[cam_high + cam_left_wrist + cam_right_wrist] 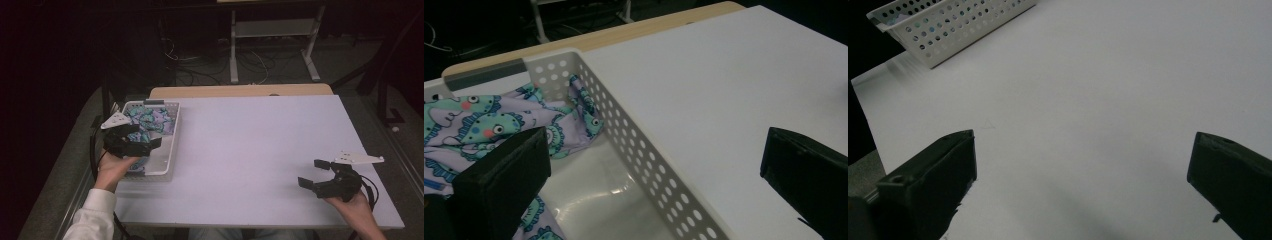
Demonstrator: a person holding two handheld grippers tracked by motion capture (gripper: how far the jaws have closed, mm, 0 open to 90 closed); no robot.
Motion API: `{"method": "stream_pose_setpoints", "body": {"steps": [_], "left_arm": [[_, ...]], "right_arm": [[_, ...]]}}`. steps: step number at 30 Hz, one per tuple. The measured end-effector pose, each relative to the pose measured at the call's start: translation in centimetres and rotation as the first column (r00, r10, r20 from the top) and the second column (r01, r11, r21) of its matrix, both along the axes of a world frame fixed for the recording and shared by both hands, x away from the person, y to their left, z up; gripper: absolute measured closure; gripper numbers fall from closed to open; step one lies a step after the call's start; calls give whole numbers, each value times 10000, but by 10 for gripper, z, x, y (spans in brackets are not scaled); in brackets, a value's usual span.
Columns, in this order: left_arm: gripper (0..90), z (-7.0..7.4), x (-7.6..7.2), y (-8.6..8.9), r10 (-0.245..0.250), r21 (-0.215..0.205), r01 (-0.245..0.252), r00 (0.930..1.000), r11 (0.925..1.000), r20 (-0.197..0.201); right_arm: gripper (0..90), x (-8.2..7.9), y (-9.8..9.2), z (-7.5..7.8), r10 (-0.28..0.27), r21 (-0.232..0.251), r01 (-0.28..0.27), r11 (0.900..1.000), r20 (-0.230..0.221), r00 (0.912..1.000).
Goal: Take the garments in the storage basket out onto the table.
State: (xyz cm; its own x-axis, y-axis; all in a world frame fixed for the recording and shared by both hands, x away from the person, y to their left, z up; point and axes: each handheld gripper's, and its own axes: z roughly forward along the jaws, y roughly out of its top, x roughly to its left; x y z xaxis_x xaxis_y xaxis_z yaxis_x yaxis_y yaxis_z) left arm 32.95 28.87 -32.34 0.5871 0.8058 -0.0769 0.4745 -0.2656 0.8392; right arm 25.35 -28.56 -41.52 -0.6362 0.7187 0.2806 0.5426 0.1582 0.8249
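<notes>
Black jaws of the left gripper (134,141) stand spread over the near end of one white perforated plastic basket (659,170), at nine o'clock on the white table (250,150), one jaw inside the basket and one beyond its wall. Inside lies one crumpled lilac cloth printed with teal cartoon creatures (484,122), bunched toward the far end; nothing is pinched. At four o'clock, the right gripper (314,173) hangs spread and empty, well apart from the basket.

White table (260,150) w/ perforated basket (172,145) at left edge.
</notes>
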Motion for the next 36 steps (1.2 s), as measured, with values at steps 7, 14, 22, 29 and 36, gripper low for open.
{"method": "stream_pose_setpoints", "body": {"steps": [7,14,22,29,36], "left_arm": [[0,4,9,6,253,232,-252,9997,9994,-53],[0,5,18,10,450,395,-444,9989,9982,-138],[0,2,32,16,760,548,-738,9964,9958,-386],[0,0,42,15,909,832,-862,9944,9928,-545],[0,2,53,14,1051,1089,-972,9920,9893,-694]], "right_arm": [[0,1,1,0,48,-44,-48,10000,-40,10000],[0,1,1,0,41,-45,-41,10000,-32,10000],[0,1,2,-1,103,-75,-103,9999,-31,9999],[0,1,2,-1,98,-78,-98,9999,-39,9999],[0,1,1,-1,100,-80,-101,9999,-32,9999]]}}
